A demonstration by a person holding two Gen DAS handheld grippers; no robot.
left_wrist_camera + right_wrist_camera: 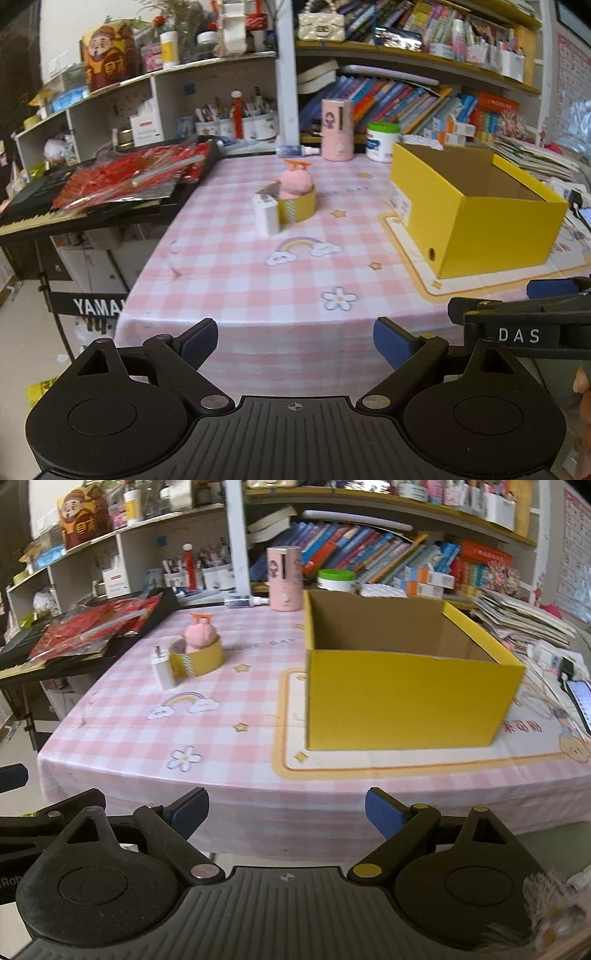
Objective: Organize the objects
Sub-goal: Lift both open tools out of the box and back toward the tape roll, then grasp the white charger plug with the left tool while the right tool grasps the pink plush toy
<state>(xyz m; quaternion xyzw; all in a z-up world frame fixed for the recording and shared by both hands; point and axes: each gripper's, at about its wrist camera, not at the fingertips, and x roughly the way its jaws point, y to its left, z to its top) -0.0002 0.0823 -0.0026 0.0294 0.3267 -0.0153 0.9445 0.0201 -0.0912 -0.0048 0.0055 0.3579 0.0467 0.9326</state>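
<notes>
My left gripper (294,341) and right gripper (286,812) hang with jaws wide open and empty at the bench (229,280) edge, and I think the soft pink toy (295,181) in the tape roll (297,208), left of the yellow box (476,218), is light and squashy, so I'd pinch its round middle.

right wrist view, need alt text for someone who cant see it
An open right gripper hangs empty before a pink checked table holding an open yellow box. Left of it, a pink toy sits inside a tape roll beside a white charger.
</notes>
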